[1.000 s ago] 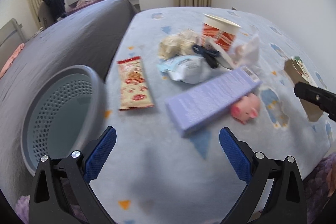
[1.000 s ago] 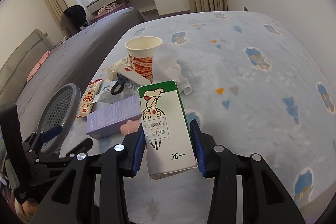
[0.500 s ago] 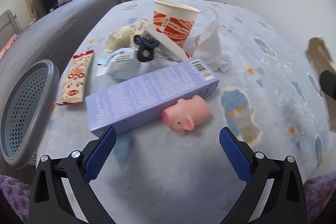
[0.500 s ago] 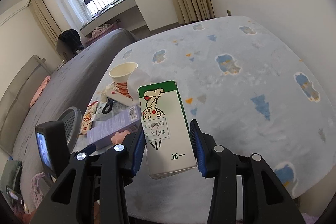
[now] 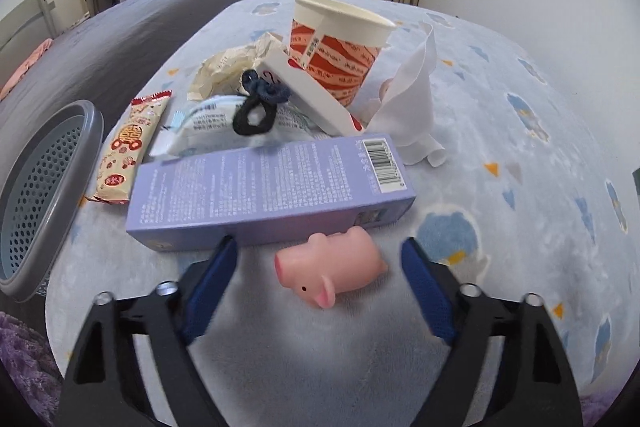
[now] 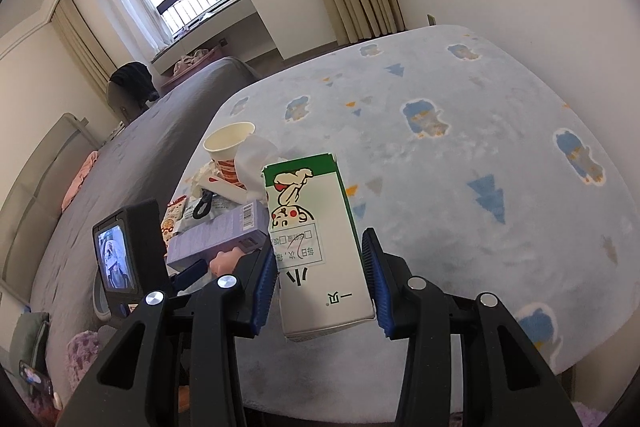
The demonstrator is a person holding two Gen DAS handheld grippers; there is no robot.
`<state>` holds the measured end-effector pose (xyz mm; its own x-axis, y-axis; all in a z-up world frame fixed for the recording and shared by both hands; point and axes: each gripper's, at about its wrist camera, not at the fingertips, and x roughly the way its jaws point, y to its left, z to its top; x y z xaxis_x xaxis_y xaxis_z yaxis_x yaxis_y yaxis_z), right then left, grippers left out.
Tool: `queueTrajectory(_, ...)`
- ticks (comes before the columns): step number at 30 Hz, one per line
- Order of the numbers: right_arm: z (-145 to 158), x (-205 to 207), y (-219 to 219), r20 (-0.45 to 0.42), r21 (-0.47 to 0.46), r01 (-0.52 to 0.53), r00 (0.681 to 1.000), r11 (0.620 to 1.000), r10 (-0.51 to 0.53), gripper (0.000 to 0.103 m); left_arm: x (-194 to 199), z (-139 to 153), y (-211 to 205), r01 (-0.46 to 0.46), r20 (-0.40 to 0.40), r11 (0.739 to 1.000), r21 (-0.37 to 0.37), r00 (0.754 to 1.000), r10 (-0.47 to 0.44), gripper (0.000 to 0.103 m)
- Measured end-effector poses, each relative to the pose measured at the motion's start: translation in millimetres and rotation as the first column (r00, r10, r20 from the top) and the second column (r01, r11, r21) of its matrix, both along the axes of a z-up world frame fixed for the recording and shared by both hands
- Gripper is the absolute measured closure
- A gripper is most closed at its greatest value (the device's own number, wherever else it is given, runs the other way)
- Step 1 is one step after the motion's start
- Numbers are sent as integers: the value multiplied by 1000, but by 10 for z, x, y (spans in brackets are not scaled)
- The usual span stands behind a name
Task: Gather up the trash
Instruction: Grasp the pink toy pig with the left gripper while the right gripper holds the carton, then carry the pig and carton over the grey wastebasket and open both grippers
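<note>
right claw [image 6: 320, 283] clamped on green-white carton [image 6: 316, 251], left claw [image 5: 320, 267] wide open, pig toy [image 5: 332, 273] between its tips

The left gripper [image 5: 318, 259] hangs low with its two blue-padded fingers [image 5: 210, 283] spread wide and nothing touching either pad; the left finger shows motion blur. The right gripper [image 6: 320, 285] is raised higher, its blue pads pressed against both sides of a green-and-white carton [image 6: 316, 239]. In the right wrist view, the left gripper's camera body and one blue fingertip show at lower left.
</note>
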<state>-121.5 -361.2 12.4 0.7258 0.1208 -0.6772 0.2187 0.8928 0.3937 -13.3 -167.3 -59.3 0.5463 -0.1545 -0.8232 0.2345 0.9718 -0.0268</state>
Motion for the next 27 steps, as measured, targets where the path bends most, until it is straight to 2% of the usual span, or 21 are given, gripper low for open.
queueTrajectory(4, -8, 9, 26, -3, -4, -7, 1000, 1000, 7, 63, -23, -24, 38, 14, -4, 1000, 1, 1000, -14, 51)
queueTrajectory(11, -36, 79, 121, -17, -12, -26, 1000, 1000, 25, 63, -149, 39, 333, 35, -27, 999, -15, 999, -36, 50)
queueTrajectory(18, -81, 259, 435, -45, -25, -95, 995, 995, 94, 63, -272, 362, 919, -12, 37, 1000, 4, 999, 12, 51)
queueTrajectory(23, 12, 487, 895, -48, -29, -202, 979, 979, 201, 63, -236, 646, 1486, -53, 113, 998, 37, 992, 48, 51)
queueTrajectory(27, 149, 742, 1378, -38, -38, -312, 950, 949, 311, 63, -82, 822, 1936, -89, 155, 993, 73, 985, 77, 51)
